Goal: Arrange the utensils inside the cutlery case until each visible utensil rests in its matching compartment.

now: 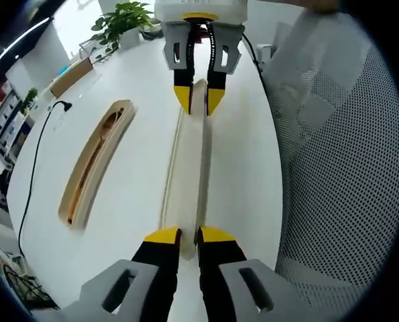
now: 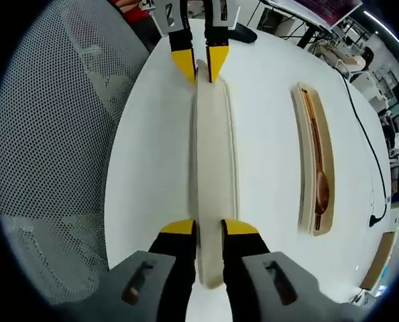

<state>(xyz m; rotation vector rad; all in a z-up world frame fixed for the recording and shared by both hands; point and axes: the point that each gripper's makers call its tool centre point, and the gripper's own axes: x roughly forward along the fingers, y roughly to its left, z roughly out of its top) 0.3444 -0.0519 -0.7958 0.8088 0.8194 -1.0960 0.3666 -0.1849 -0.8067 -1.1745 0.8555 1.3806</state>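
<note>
A long cream case lid (image 1: 189, 168) stretches between my two grippers, on or just above the white table; I cannot tell which. My left gripper (image 1: 189, 236) is shut on its near end, and my right gripper (image 1: 198, 100) pinches the far end. From the right gripper view, the same lid (image 2: 212, 147) runs from my right gripper (image 2: 209, 229) up to the left gripper (image 2: 200, 64). Beside it lies the open wooden case tray (image 2: 305, 134) with a wooden spoon (image 2: 321, 191) and a thin stick-like utensil inside. That tray (image 1: 75, 194) lies left of the lid.
A grey mesh chair (image 1: 340, 168) stands along the table edge, seen also as the chair (image 2: 58, 134). A black cable (image 1: 38, 161) crosses the table beyond the tray. A potted plant (image 1: 122, 23) and a cardboard box (image 1: 72, 75) sit at the far end.
</note>
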